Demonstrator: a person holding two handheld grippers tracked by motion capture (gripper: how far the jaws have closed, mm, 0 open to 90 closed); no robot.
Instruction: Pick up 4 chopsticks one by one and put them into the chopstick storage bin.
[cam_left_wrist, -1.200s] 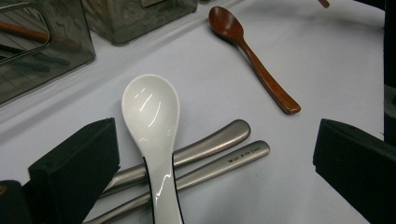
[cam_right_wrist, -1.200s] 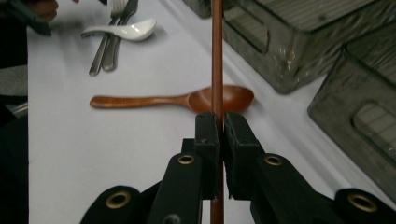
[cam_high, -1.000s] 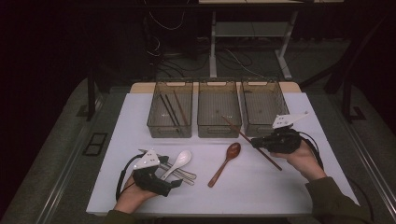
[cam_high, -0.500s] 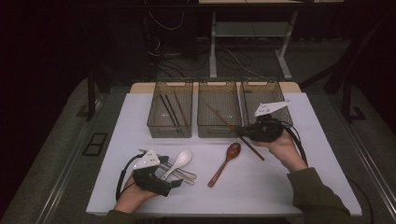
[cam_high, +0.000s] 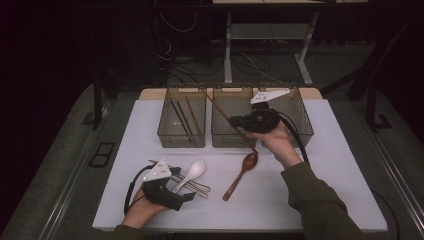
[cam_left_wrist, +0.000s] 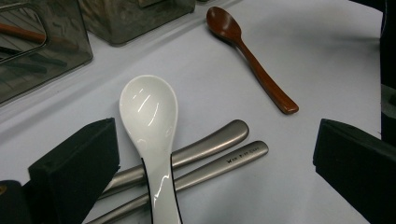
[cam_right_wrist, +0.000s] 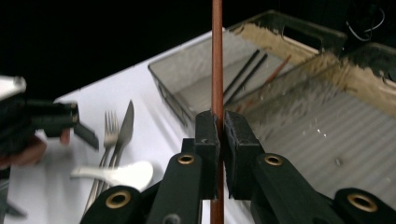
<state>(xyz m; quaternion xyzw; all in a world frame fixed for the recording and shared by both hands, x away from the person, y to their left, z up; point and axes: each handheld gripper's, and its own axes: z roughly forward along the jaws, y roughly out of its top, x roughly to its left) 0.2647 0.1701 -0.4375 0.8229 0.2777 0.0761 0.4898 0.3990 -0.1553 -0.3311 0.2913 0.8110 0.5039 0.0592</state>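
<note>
The left clear plastic bin (cam_high: 182, 124) holds dark chopsticks (cam_high: 180, 117). The right gripper (cam_high: 239, 121), jaws clenched on a brown wooden chopstick (cam_high: 229, 120), has moved over the middle bin (cam_high: 229, 137); the left gripper (cam_high: 186, 196) rests released.

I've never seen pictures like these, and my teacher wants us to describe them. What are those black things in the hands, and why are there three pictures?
A person sits at a table with a grabbing tool in each hand. Each tool has two black jaws that pinch like tongs.

One picture comes from a camera high above the table. The other two come from little cameras riding on the tools, looking along their jaws.

The right gripper is shut on a brown chopstick and holds it over three see-through bins. The leftmost bin already has chopsticks in it.

The left gripper rests open near a white spoon lying across metal cutlery handles. A wooden spoon lies on the table too.

It looks like sorting cutlery into bins.
</note>
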